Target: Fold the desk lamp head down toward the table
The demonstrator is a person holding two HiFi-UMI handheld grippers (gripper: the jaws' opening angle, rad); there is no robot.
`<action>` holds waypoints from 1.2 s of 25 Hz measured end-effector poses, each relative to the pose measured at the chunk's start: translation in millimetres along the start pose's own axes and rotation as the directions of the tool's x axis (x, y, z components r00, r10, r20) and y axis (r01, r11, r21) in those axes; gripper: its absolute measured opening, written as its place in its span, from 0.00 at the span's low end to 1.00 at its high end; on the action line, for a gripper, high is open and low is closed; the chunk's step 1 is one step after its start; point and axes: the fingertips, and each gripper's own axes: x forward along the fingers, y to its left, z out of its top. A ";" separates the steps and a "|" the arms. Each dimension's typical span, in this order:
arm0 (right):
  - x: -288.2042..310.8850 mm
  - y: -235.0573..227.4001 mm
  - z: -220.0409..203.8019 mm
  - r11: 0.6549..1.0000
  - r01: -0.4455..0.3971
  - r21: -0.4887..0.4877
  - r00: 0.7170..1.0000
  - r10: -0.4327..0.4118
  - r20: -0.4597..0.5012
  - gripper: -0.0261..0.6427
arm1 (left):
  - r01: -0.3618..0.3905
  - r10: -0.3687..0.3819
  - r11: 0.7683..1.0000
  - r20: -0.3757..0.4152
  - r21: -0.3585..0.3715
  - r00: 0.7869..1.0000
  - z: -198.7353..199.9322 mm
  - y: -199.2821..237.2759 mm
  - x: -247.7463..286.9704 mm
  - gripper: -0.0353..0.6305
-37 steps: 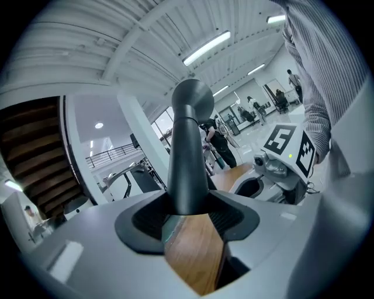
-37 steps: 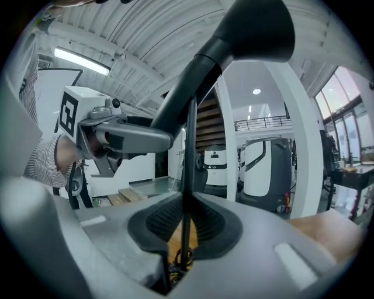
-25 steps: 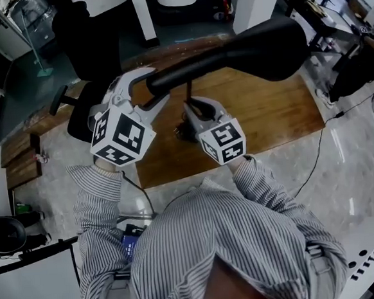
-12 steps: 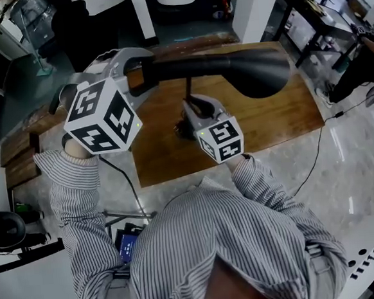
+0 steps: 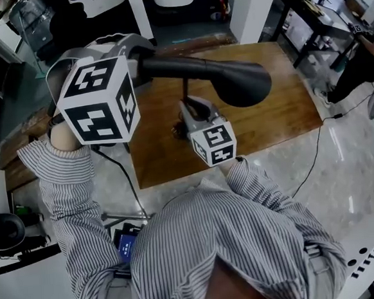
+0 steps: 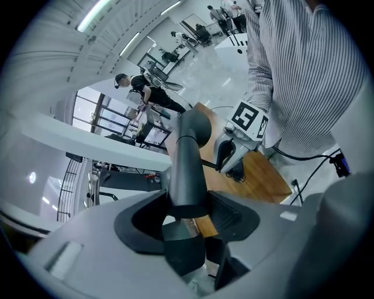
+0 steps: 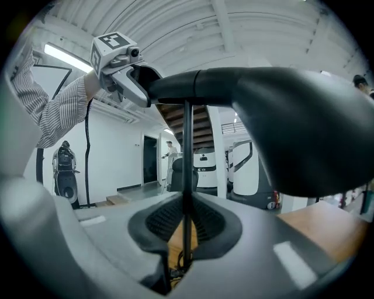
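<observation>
The black desk lamp has a long head (image 5: pixel 236 83) lying almost level above the wooden table (image 5: pixel 274 116), on a thin upright pole (image 5: pixel 185 89). My left gripper (image 5: pixel 136 58), high at the upper left, is shut on the narrow rear end of the head (image 6: pixel 188 169), which sits between its pads. My right gripper (image 5: pixel 187 105) is lower, near the table's middle, and is shut on the pole (image 7: pixel 187 175). In the right gripper view the wide end of the lamp head (image 7: pixel 304 125) fills the right side, with the left gripper (image 7: pixel 133 76) at its far end.
The lamp's dark base (image 5: pixel 179 132) sits on the table beside my right gripper. A black cable (image 5: pixel 316 151) runs off the table's right edge over the pale floor. Desks and chairs stand at the far right, white pillars behind the table.
My left gripper has risen and rolled, lifting the rear end of the lamp head. The wide end has swung lower and nearer the pole. The right gripper has kept still on the pole.
</observation>
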 end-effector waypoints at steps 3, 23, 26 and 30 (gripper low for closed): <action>0.1 0.1 0.3 1.000 0.015 0.009 1.000 -0.015 0.008 0.10 | 0.039 -0.038 0.998 -0.029 0.042 0.999 2.4 2.9 -3.1 0.40; -2.6 -1.6 0.0 0.976 0.168 0.138 0.977 -0.183 0.105 0.12 | 0.212 -0.174 0.959 -0.197 0.188 0.965 12.9 10.5 -6.3 0.40; -1.9 1.3 1.6 0.978 0.159 0.134 0.979 -0.174 0.108 0.12 | 0.202 -0.167 0.963 -0.188 0.181 0.968 12.2 11.1 -8.3 0.40; -2.3 3.0 3.2 0.983 0.144 0.114 0.983 -0.155 0.096 0.13 | 0.099 -0.083 0.986 -0.123 0.132 0.989 11.8 15.6 -11.7 0.40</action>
